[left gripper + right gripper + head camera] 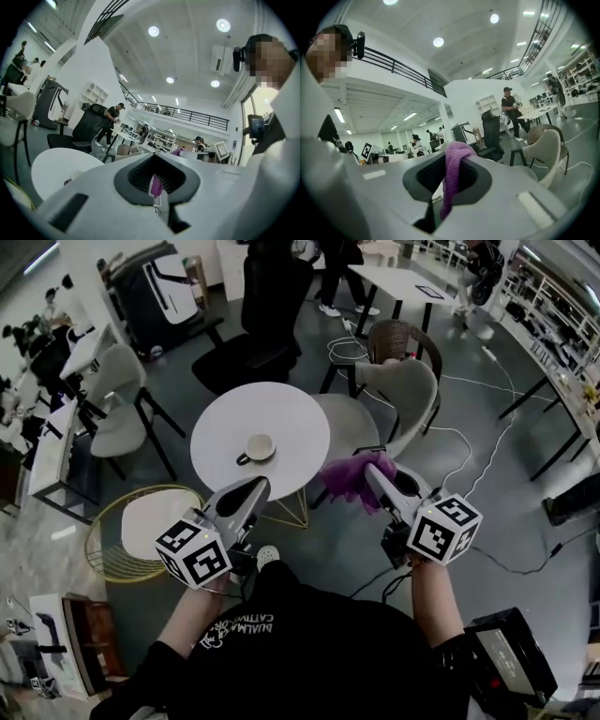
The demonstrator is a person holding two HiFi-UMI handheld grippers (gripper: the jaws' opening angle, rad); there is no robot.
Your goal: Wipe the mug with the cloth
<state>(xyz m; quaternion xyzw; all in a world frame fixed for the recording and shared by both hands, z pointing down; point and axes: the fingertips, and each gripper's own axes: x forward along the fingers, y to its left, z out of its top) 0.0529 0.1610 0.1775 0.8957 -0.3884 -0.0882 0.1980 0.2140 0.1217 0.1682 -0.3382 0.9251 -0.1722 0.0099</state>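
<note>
A cream mug (260, 447) with a dark handle stands near the middle of a round white table (225, 423). My right gripper (372, 471) is held up off the table's right side, shut on a purple cloth (351, 477) that bunches at its tips. In the right gripper view the cloth (456, 165) drapes over the closed jaws of that gripper (454, 152) and hangs down between them. My left gripper (255, 486) hovers just in front of the table, below the mug, jaws together. In the left gripper view a thin purple sliver shows in the slit of the left gripper (156, 159); I cannot tell what it is.
Chairs ring the table: grey ones (120, 399) at left, a beige one (405, 392) at right, a black office chair (267, 320) behind. A yellow wire side table (141, 521) stands at front left. White cables (487, 451) run across the floor. People stand at the back.
</note>
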